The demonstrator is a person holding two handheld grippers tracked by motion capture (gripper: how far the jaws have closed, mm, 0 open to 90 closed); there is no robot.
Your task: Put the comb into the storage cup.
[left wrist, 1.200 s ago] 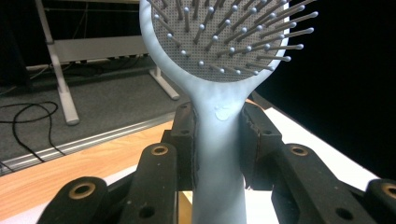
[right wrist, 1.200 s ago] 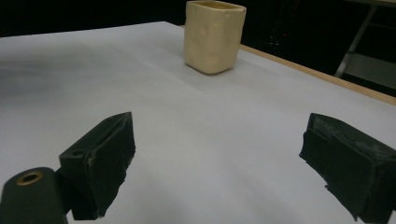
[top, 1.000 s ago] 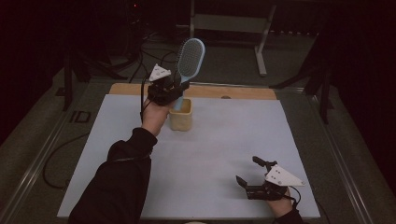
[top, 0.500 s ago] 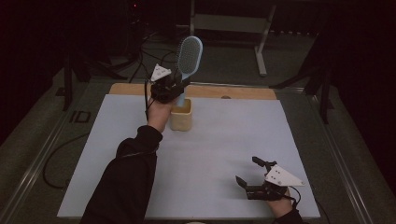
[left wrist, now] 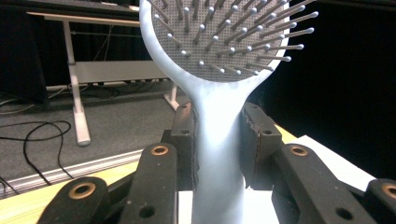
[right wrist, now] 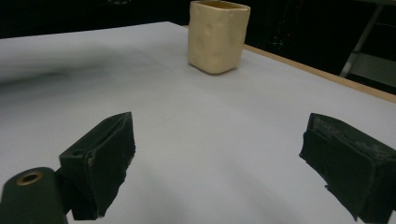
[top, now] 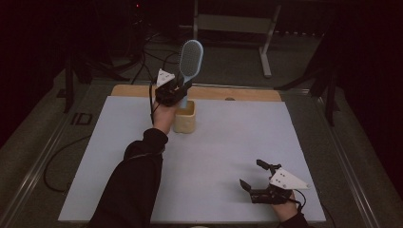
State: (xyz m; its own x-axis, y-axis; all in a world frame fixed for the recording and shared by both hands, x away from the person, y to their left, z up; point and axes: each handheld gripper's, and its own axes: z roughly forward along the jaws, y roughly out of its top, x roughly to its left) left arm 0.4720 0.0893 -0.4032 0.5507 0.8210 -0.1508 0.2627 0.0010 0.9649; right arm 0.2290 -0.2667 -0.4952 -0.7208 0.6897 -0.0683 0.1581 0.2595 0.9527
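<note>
1. Gripping the pale blue hairbrush (top: 189,64) by its handle, the left gripper (top: 172,90) sits near the far edge of the worktop (top: 228,142), left of that edge's middle.
2. In the left gripper view the two black jaws press on either side of the handle, just below where it widens into the head of the hairbrush (left wrist: 219,93).
3. The brush stands nearly upright, with its bristled oval head uppermost and rising past the far edge of the worktop in the high view.
4. The lower end of the handle points down at the cream cup (top: 184,116), which stands on the worktop directly beneath the left gripper; whether the handle's tip is already inside the cup cannot be told.
5. The person's dark sleeve (top: 135,183) reaches from the near edge of the worktop up to the left hand.
6. The right gripper (top: 259,183) rests low near the near right corner of the worktop, well apart from the cup.
7. Its jaws stand wide with nothing between them, only bare white surface showing in the gap in the right gripper view.
8. That view looks across the worktop at the cream cup (right wrist: 218,37), upright, with a dimpled wall and an open top.
9. A wooden strip (top: 247,93) runs along the far edge of the worktop behind the cup.
</note>
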